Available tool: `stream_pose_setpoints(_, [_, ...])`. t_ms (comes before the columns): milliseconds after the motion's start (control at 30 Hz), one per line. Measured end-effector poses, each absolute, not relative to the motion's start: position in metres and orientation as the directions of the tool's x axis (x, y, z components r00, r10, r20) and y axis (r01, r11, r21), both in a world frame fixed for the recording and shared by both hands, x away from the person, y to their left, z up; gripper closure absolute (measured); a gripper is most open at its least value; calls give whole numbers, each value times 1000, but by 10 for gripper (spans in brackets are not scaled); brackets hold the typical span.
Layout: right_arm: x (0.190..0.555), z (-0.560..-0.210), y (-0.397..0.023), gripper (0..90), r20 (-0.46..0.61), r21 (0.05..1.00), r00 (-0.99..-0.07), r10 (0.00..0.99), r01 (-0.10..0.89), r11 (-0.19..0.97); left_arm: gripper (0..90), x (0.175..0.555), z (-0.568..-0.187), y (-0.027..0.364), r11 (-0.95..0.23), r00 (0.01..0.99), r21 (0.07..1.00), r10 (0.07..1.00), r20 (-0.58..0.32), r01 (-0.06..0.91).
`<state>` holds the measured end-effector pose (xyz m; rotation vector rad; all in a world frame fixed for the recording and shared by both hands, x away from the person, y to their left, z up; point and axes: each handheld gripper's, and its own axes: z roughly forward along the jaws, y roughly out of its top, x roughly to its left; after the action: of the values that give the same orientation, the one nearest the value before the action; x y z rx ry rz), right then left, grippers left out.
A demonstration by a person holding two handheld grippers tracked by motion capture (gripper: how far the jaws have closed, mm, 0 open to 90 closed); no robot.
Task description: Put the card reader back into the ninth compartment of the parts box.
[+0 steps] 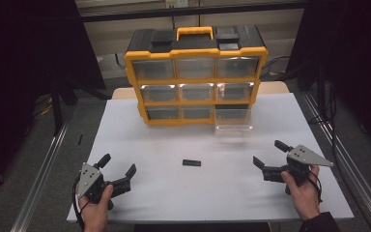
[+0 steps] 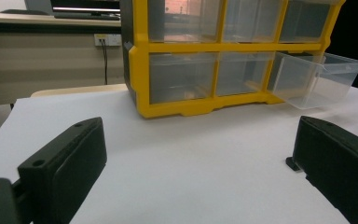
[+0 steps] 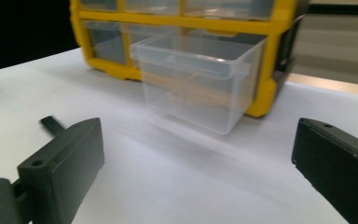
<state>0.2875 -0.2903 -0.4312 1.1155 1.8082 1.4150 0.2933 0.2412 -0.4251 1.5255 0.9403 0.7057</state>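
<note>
A yellow and black drawer cabinet (image 1: 195,72) stands at the back of the white table (image 1: 140,140). Its bottom right clear drawer (image 1: 233,119) is pulled out and looks empty in the right gripper view (image 3: 198,79) and the left gripper view (image 2: 319,77). A small black flat piece (image 1: 191,163) lies on the table between the hands. My left gripper (image 1: 118,166) is open at the front left, and my right gripper (image 1: 270,154) is open at the front right. Nothing sits between either pair of jaws. The piece's end (image 3: 51,123) peeks past the right gripper's left jaw.
Metal rails (image 1: 43,169) run along both sides of the table. A small dark item (image 1: 80,139) lies on the floor to the left. A wall socket with a cable (image 2: 106,41) is behind the cabinet.
</note>
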Motion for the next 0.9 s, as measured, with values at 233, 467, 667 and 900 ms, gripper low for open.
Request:
stream_pose_setpoints(233, [291, -427, -284, 25, 69, 945, -556, 829, 302, 124, 28, 295, -426, 239, -28, 504, 983, 861, -69, 182])
stream_pose_setpoints(467, [294, -426, -278, 19, 77, 929, -623, 779, 329, 171, 28, 296, -427, 237, -32, 511, 982, 857, -69, 186])
stream_pose_setpoints(667, [299, -426, -269, 30, 113, 905, -690, 715, 369, 213, 28, 297, -427, 238, -36, 510, 981, 858, -66, 188])
stream_pose_setpoints(900, [304, -427, -251, 36, 136, 891, -736, 663, 384, 244, 28, 297, -426, 237, -48, 510, 982, 858, -52, 181])
